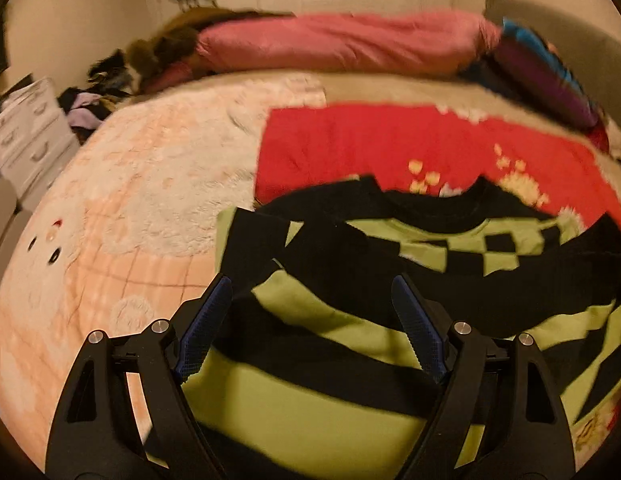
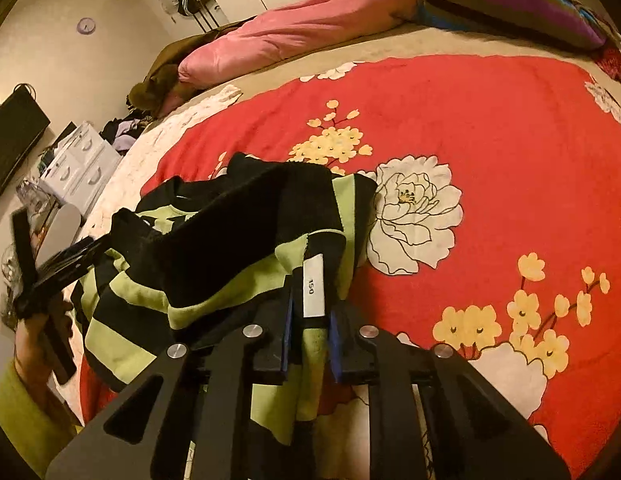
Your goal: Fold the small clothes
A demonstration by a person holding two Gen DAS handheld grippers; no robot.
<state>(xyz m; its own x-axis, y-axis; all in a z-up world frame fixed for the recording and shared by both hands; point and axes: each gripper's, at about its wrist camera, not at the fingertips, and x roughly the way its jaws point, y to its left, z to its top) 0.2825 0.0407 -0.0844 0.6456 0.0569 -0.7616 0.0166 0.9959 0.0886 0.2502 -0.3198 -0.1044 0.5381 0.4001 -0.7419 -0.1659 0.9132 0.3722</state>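
Note:
A black and lime-green striped sweater [image 1: 310, 412] lies on the bed, its black neckline toward the far side. My left gripper [image 1: 310, 284] hovers over its left part, blue pads wide apart with nothing pinched between them. In the right wrist view the sweater [image 2: 230, 220] is bunched and lifted at one edge. My right gripper [image 2: 310, 304] is shut on that edge, right by a white size label [image 2: 314, 280]. A hand [image 2: 34, 332] in a green sleeve holds the left gripper at the far left of that view.
The sweater rests on a red flowered blanket [image 2: 490, 140] beside a cream fluffy blanket [image 1: 150, 184]. A pink duvet [image 1: 342, 44] and a striped pillow [image 2: 510, 0] lie along the far side. A white drawer unit [image 1: 26, 136] and a clothes pile [image 1: 86, 108] stand left of the bed.

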